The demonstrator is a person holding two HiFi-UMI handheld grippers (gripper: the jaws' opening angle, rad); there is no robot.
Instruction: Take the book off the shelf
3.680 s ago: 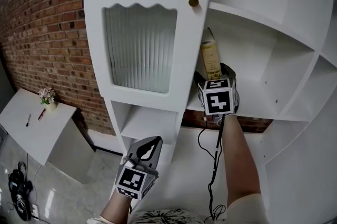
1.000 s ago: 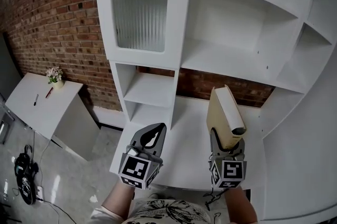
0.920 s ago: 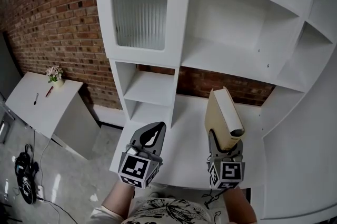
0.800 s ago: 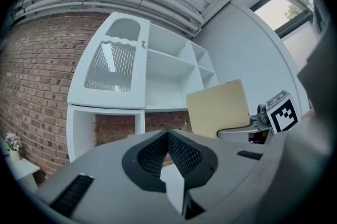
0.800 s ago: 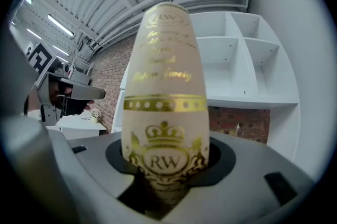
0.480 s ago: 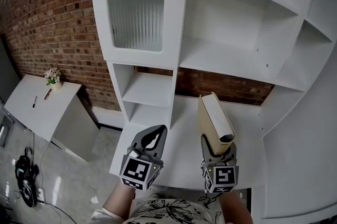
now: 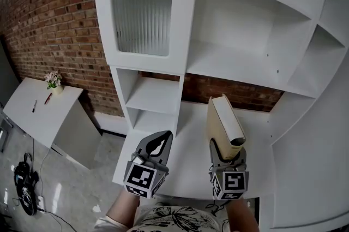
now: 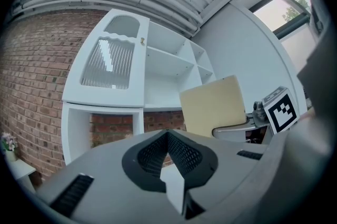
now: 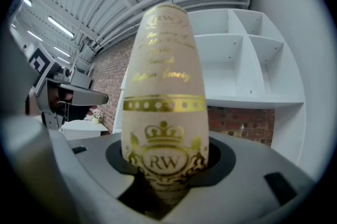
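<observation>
Right gripper (image 7: 225, 155): jaws pinch the lower end of the book (image 7: 223, 119), a cream volume with gold lettering on its spine. The book stands upright, clear of the white shelf unit (image 7: 245, 59), above the desk surface (image 7: 185, 149) in front of it. Left gripper (image 7: 156, 142): jaws pressed together with nothing between them, level with the right one and apart from the book. The unit's ribbed glass door (image 7: 140, 12) sits upper left, with a brick wall (image 7: 49, 18) beside it.

Left gripper (image 7: 158, 141) was grey with a black-and-white marker cube (image 7: 140, 187), right gripper (image 7: 226, 153) matched, patterned top (image 7: 172, 224) at six o'clock.
</observation>
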